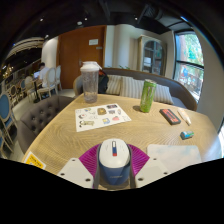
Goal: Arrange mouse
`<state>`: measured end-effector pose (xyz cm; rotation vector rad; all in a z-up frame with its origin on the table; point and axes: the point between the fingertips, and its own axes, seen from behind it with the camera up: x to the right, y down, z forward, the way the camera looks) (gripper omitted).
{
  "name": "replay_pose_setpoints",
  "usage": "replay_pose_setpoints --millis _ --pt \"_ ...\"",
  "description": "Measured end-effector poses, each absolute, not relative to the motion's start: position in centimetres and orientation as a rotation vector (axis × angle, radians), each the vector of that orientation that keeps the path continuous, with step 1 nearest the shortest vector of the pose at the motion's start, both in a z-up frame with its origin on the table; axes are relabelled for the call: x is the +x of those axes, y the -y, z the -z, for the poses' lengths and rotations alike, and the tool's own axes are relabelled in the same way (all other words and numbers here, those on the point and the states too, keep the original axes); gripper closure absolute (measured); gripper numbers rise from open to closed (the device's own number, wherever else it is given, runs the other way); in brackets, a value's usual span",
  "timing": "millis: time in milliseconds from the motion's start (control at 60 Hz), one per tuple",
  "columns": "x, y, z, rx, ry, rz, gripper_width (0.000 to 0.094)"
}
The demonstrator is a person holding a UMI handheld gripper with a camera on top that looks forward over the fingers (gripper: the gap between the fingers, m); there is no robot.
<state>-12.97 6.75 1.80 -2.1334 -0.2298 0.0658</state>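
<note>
My tongs [113,172] pinch the mouse [113,158], both pink pads [89,158] pressed to its sides, above the near edge of the tabletop [70,135]. Beyond lie a sheet [101,117], a jug [90,80], a green bottle [147,96] and a pouch [170,116].

All I can see of my own rig is the tongs [113,168], two pale white fingers [76,170] with flat, angular, blocky outer faces. Each finger carries a bright magenta pad [88,155] on its inner face, and the pads look smooth and rounded where they curve in. I can't make out any cables, screws or markings on them, and no hand or sleeve shows.
</note>
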Motion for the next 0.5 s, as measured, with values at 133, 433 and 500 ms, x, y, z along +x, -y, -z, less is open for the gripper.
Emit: replay_pose_setpoints --millis 133,433,500 --pt "-10.5 -4.6 -9.5 -2.000 0.228 -0.035 0.0524" --pt "5.3 -1.9 -14.4 -1.951 0.070 0.132 0.0526" --pt "8.1 -1.9 -10.1 -2.034 0.015 0.133 0.0525"
